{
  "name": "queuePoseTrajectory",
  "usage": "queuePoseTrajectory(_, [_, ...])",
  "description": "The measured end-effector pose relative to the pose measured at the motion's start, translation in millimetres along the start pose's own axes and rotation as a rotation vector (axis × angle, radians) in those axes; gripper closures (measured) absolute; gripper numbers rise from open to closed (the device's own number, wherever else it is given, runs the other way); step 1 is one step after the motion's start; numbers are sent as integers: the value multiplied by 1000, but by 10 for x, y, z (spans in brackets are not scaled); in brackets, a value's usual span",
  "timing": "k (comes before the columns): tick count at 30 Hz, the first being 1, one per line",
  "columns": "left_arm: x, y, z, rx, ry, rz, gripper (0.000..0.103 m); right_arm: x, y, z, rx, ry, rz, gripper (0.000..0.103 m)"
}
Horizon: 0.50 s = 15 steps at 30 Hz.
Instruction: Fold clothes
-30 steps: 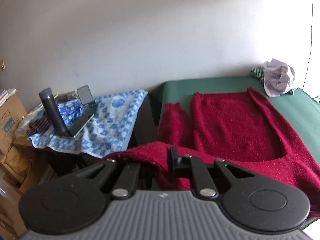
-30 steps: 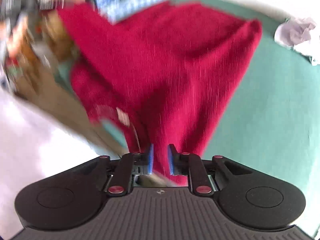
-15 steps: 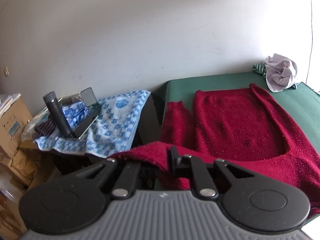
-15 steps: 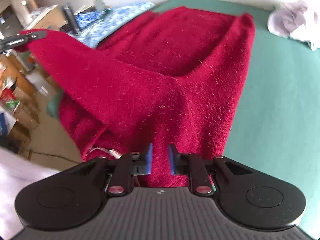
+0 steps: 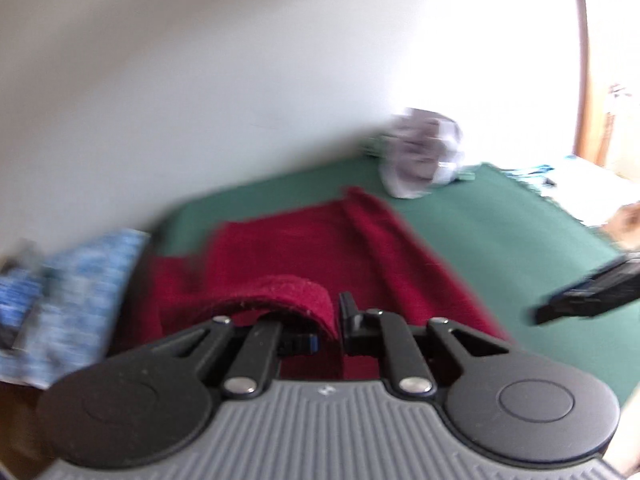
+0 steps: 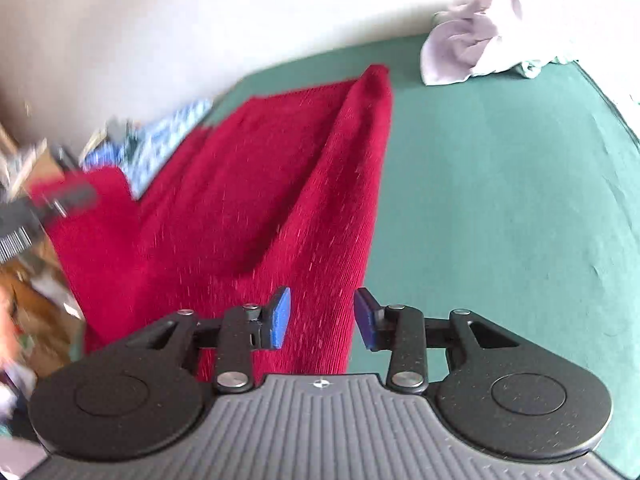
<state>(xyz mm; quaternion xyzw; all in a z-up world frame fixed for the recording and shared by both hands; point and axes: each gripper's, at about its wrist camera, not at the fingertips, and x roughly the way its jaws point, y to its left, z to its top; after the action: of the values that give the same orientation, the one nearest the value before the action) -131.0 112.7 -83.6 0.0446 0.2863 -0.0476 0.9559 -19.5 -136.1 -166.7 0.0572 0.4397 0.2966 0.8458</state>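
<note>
A folded edge of the red sweater [image 5: 280, 264] is pinched by the left tongs [image 5: 334, 322]. The right tongs [image 6: 322, 316] are spread above its near edge. The sweater is laid on the green bed [image 6: 500, 200], beside crumpled pale laundry [image 6: 476, 40].

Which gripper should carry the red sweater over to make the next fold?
Probably the left. The left gripper is clamped on a rolled edge of the red sweater, so it can carry that edge across. The right gripper is open, gripping nothing, with the sweater lying below it on the green sheet.
</note>
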Motion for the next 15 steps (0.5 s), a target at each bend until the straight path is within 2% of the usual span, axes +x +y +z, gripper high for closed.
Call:
queuePoseTrajectory(1, [124, -125, -33, -5, 15, -48, 82, 13, -36, 8, 12, -3, 4, 64])
queuePoseTrajectory(2, [251, -246, -85, -3, 39, -89, 65, 25, -71, 17, 23, -5, 8, 64])
queuePoseTrajectory(4, [465, -433, -212, 25, 87, -116, 45, 50, -142, 34, 46, -11, 15, 64])
queuePoseTrajectory(6, [590, -563, -333, 68, 138, -101, 47, 85, -216, 57, 62, -15, 29, 64])
queuePoseTrajectory(9, [489, -517, -432, 85, 176, -66, 44, 149, -338, 104, 72, -19, 79, 64])
queuePoseTrajectory(11, [302, -414, -489, 76, 179, -40, 33, 213, -304, 139, 49, -16, 122, 64])
queuePoseTrajectory(15, [-69, -187, -659, 73, 219, 42, 25, 426, -241, 197, 19, 33, 121, 63])
